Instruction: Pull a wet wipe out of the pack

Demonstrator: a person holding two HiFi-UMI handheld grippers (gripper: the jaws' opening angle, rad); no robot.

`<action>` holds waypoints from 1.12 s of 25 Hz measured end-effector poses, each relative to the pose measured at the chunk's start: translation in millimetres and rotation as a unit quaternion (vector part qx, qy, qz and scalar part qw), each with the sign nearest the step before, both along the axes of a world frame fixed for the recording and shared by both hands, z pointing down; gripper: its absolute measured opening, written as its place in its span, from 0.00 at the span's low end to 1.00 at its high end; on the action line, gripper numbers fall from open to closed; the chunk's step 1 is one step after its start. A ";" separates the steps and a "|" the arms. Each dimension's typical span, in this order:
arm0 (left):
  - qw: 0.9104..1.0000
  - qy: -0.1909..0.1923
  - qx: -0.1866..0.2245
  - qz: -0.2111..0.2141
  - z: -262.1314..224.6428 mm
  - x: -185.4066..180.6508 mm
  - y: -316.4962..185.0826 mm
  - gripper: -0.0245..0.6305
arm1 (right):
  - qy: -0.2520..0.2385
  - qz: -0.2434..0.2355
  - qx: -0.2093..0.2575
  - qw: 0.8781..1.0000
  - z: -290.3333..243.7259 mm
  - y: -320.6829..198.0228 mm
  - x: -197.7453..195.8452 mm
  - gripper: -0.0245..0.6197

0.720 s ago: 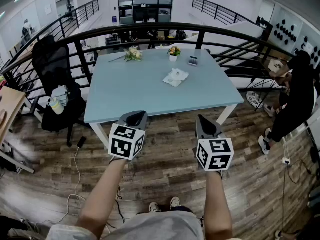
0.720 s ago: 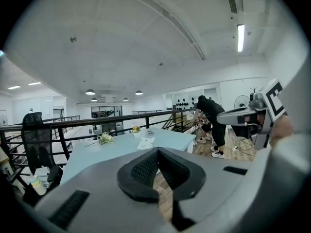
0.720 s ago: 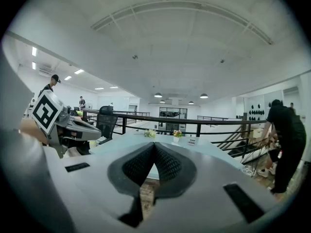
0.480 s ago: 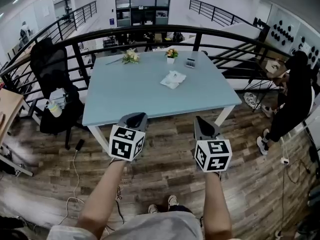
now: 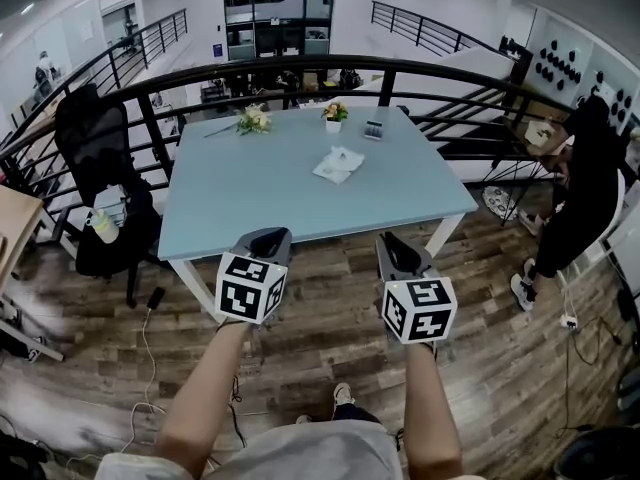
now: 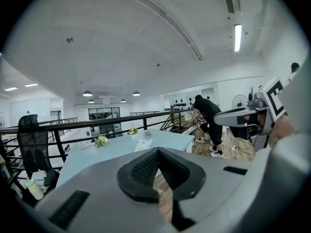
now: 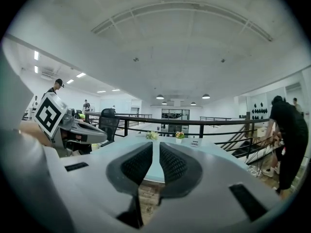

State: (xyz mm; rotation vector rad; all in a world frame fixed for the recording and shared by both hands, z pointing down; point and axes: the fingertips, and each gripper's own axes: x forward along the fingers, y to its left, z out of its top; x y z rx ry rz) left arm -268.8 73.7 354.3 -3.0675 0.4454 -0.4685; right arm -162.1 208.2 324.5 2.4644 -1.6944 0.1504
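The wet wipe pack [image 5: 338,164] is a white crumpled-looking packet lying on the pale blue table [image 5: 250,203], right of its middle. In the left gripper view the pack [image 6: 143,144] shows small and far off, just over the jaws. My left gripper [image 5: 268,236] and right gripper [image 5: 392,246] hang side by side over the wooden floor, short of the table's near edge and well away from the pack. The left gripper [image 6: 156,152] has its jaws together and the right gripper [image 7: 155,147] shows only a hairline slit. Both hold nothing.
At the table's far edge are a flower bunch [image 5: 252,120], a small flower pot [image 5: 334,114] and a calculator-like device [image 5: 373,129]. A black railing [image 5: 300,66] curves behind the table. A black chair [image 5: 95,148] stands at left and a person in black [image 5: 585,188] bends at right.
The head view has drifted slightly, so the table and pack sit a little lower and further left. Both grippers keep the same pose and stay shut; the right one has edged left.
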 end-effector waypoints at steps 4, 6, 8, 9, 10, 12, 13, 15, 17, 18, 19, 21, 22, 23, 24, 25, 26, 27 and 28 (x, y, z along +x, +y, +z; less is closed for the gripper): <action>1.000 -0.001 0.006 -0.002 0.1 4.9 -0.8 0.03 | -0.006 -0.005 0.001 1.000 3.7 -2.9 4.6 0.14; 1.000 -0.004 0.006 -0.006 0.3 7.9 -3.5 0.03 | -0.008 -0.008 0.002 1.000 4.7 -5.3 9.0 0.15; 1.000 -0.006 0.007 -0.010 1.5 12.2 -6.9 0.03 | -0.009 -0.011 0.003 1.000 5.3 -8.8 14.9 0.15; 1.000 -0.007 0.007 -0.011 2.2 14.8 -8.4 0.03 | -0.010 -0.012 0.004 1.000 5.9 -10.7 18.2 0.16; 1.000 -0.008 0.008 -0.013 2.6 17.6 -9.7 0.03 | -0.012 -0.014 0.004 1.000 6.5 -12.6 21.5 0.17; 1.000 -0.010 0.010 -0.016 3.1 23.5 -12.1 0.03 | -0.014 -0.018 0.003 1.000 8.0 -16.7 28.0 0.18; 1.000 -0.011 0.011 -0.017 3.2 26.5 -13.4 0.03 | -0.015 -0.020 0.002 1.000 8.7 -18.6 31.4 0.20; 1.000 -0.013 0.013 -0.021 3.5 33.2 -16.4 0.03 | -0.016 -0.024 0.002 1.000 9.5 -22.3 38.8 0.21; 0.999 -0.016 0.014 -0.025 3.9 40.8 -19.6 0.03 | -0.019 -0.027 0.003 0.999 10.4 -25.6 47.5 0.23; 0.999 -0.017 0.015 -0.026 4.2 45.0 -21.2 0.03 | -0.021 -0.029 0.003 0.999 11.0 -27.4 52.3 0.23; 0.999 -0.018 0.015 -0.028 4.4 49.4 -22.8 0.03 | -0.023 -0.031 0.003 0.999 11.9 -29.4 57.0 0.24; 0.999 -0.021 0.016 -0.031 4.4 58.6 -25.7 0.03 | -0.025 -0.036 0.002 0.999 12.9 -33.4 66.7 0.25; 0.999 -0.022 0.016 -0.032 4.4 63.5 -27.0 0.03 | -0.026 -0.038 0.002 0.999 12.9 -35.2 71.7 0.25; 0.999 -0.023 0.015 -0.033 4.5 68.5 -28.1 0.03 | -0.026 -0.040 0.002 0.999 12.9 -36.8 76.9 0.25; 0.999 -0.023 0.015 -0.035 4.6 73.3 -29.2 0.03 | -0.027 -0.043 0.002 0.999 12.9 -38.4 81.9 0.26; 0.999 -0.023 0.014 -0.037 4.8 78.0 -30.3 0.03 | -0.028 -0.046 0.001 0.999 12.9 -40.2 86.7 0.27; 0.999 -0.023 0.013 -0.040 5.0 82.7 -31.4 0.03 | -0.028 -0.049 0.001 0.998 12.7 -41.8 91.5 0.28; 0.999 -0.022 0.010 -0.041 5.1 87.9 -32.2 0.03 | -0.028 -0.052 -0.001 0.998 12.4 -43.1 96.5 0.28; 0.999 -0.022 0.007 -0.042 5.1 93.5 -32.5 0.03 | -0.026 -0.054 -0.003 0.998 11.8 -44.1 101.8 0.28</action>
